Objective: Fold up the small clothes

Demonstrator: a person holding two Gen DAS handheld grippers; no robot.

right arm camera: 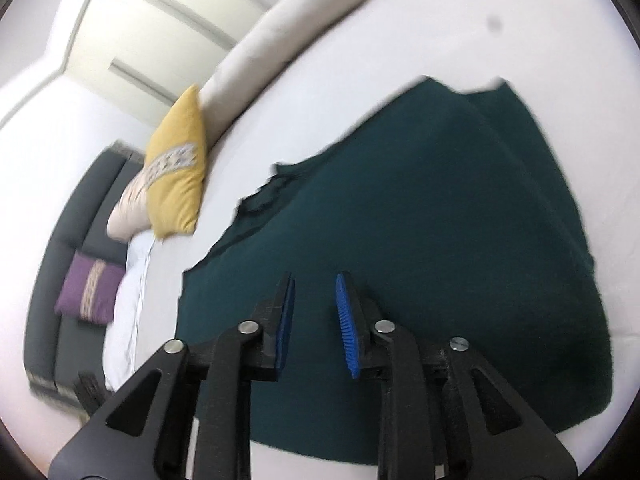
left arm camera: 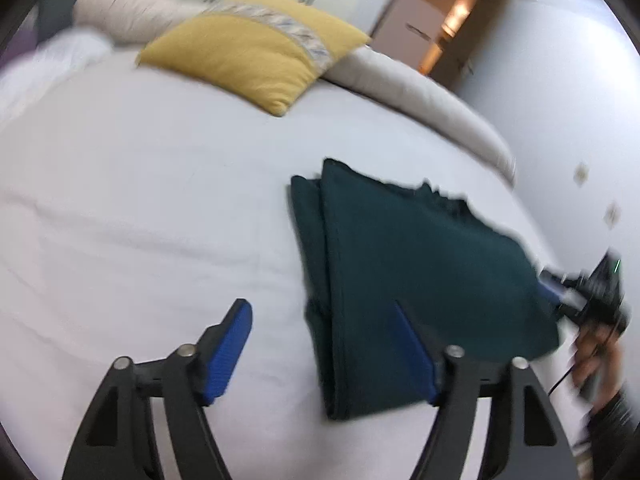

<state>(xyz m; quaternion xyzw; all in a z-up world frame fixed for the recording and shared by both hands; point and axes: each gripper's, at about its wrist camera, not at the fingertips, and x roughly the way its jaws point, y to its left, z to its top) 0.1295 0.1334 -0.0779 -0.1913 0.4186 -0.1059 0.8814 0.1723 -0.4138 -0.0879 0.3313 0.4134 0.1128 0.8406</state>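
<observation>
A dark green garment [left arm camera: 404,276] lies folded on the white bed [left arm camera: 140,200], with layered edges along its left side. My left gripper [left arm camera: 320,320] is wide open and empty, just above the garment's near left edge. In the left wrist view my right gripper [left arm camera: 560,292] is at the garment's right edge. In the right wrist view the right gripper [right arm camera: 316,292] hovers over the garment [right arm camera: 440,220], its jaws parted with nothing between the blue pads [right arm camera: 346,320].
A yellow pillow [left arm camera: 252,48] and a beige bolster [left arm camera: 420,92] lie at the far side of the bed. A dark sofa [right arm camera: 80,216] with a purple cushion [right arm camera: 90,292] stands beyond the bed. A doorway [left arm camera: 444,20] is at the back.
</observation>
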